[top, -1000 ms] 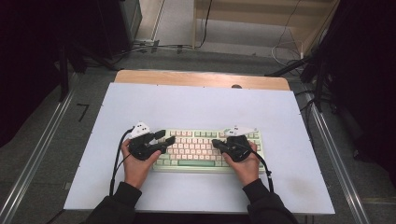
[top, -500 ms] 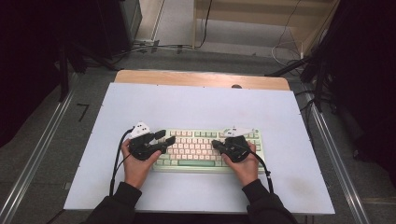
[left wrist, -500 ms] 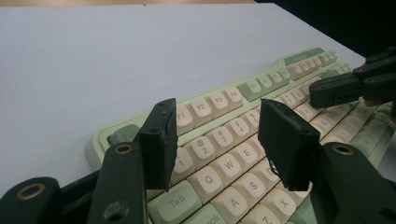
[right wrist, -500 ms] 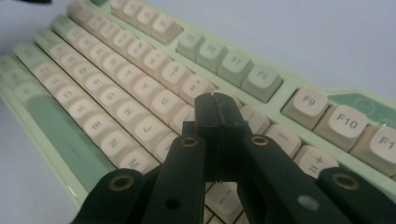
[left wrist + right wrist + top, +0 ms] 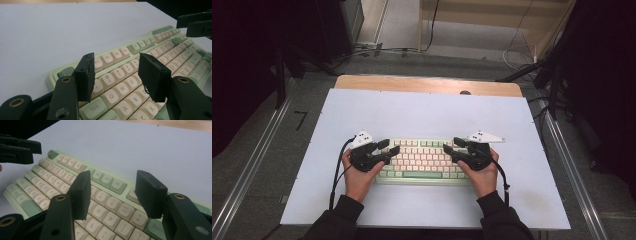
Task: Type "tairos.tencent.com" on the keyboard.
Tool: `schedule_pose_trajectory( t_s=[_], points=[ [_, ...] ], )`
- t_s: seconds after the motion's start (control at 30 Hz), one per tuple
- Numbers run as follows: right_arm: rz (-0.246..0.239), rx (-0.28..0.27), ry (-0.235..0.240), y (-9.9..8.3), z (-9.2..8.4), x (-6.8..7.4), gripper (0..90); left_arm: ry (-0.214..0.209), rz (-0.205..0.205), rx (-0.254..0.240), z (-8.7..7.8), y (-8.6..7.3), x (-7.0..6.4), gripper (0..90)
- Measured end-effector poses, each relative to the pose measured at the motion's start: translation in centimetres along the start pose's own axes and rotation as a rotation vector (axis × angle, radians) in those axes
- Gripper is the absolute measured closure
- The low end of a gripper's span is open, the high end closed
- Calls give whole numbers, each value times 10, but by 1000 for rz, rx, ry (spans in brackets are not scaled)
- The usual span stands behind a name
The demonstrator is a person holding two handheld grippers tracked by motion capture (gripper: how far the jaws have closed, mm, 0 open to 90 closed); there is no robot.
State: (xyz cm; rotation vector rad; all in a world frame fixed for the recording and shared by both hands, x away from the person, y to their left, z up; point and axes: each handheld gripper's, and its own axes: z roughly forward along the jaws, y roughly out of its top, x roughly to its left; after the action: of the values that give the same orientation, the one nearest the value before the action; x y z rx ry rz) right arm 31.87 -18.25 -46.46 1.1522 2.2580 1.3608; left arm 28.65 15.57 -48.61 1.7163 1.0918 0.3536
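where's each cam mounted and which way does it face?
High view: above the person's side, looking forward and down on table; hands, sleeves, left gripper, right gripper.
Left gripper view: rides the left gripper, open jaws over keyboard.
Right gripper view: rides the right gripper, jaws just opened, nothing between.
Shared: the keyboard.

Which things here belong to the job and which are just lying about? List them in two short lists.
In the job:
- keyboard, green and cream
- left gripper, jaws open above its left end
- right gripper, jaws have just been opening, nothing between them, above its right end

Lying about:
- white table top
- wooden strip at the far edge
- floor cables
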Motion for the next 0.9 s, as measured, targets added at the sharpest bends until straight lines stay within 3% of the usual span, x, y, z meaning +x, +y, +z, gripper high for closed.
schedule_pose_trajectory(
  t_s=[0.5, 0.57, 0.67, 0.9],
  points=[
    [0, 18, -16, -1, 0, -2, 441, -18, 6, 0, 0, 0, -2, 492],
    [-1, 20, -17, -2, 0, -2, 442, -33, 12, 13, -1, 1, -2, 590],
    [0, 22, -18, -2, 0, -2, 445, -77, 20, 29, -2, 1, -4, 900],
    [-2, 25, -16, -2, 0, -2, 454, -97, 70, 106, 5, -1, -12, 900]
  ],
)
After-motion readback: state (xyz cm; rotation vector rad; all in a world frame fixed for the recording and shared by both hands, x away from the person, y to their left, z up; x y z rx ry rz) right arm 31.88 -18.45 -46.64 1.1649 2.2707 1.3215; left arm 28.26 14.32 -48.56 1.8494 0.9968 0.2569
